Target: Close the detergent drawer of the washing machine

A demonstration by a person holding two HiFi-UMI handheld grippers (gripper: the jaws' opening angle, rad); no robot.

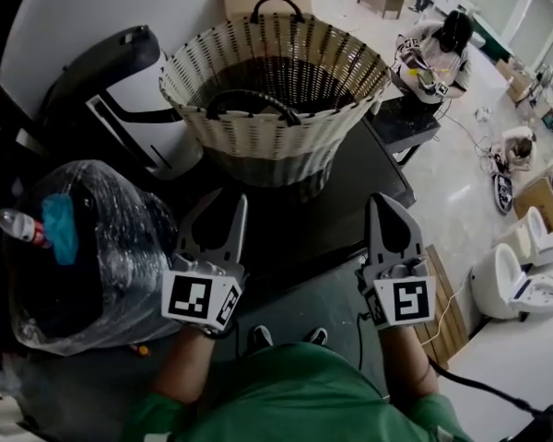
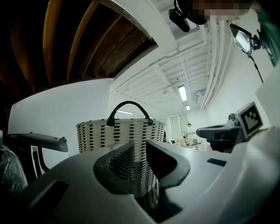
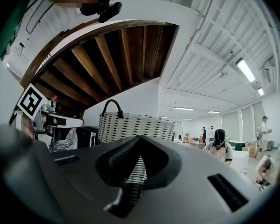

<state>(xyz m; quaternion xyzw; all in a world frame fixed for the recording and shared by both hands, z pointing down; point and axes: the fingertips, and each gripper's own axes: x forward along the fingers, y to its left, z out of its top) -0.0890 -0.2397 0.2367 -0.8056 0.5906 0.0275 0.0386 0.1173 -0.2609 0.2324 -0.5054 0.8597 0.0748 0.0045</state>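
Note:
No detergent drawer shows in any view. The dark top of the washing machine (image 1: 350, 196) lies in front of me with a woven laundry basket (image 1: 276, 81) standing on it. My left gripper (image 1: 229, 197) hovers over the machine's near left edge, jaws a little apart and empty; the basket (image 2: 116, 134) shows through the gap at the left gripper (image 2: 139, 144). My right gripper (image 1: 387, 201) hangs over the near right edge with its tips together on nothing. In the right gripper view the basket (image 3: 135, 127) rises behind the right gripper (image 3: 137, 138).
A clear plastic bag (image 1: 83, 247) holding a bottle and blue cloth sits at the left. A dark appliance part (image 1: 111, 63) leans at the back left. A seated person (image 1: 442, 53) works at the back right, near white toilets (image 1: 516, 288) on the floor.

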